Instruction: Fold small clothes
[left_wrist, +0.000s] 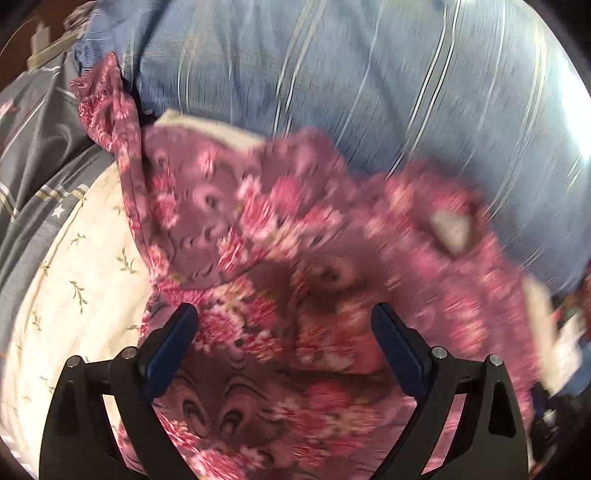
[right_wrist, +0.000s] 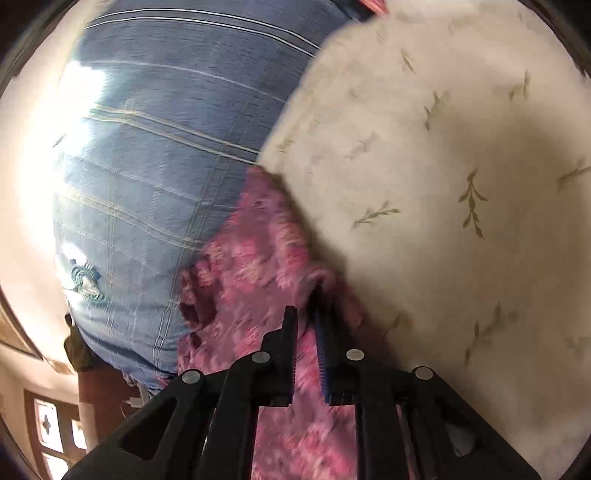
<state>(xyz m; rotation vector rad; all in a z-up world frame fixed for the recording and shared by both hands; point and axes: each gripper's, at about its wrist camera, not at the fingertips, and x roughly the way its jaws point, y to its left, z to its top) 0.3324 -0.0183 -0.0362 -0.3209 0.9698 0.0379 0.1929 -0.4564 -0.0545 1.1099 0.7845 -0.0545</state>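
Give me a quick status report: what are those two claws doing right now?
Left claw open above the pink floral garment. Right claw shut on a fold of it. Nothing in the way.

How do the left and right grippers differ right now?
The left gripper has its jaws spread wide with nothing pinched, hovering over the pink floral garment; the right gripper is shut on a fold of that garment. Both are black with blue pads and sit over the same bedding.
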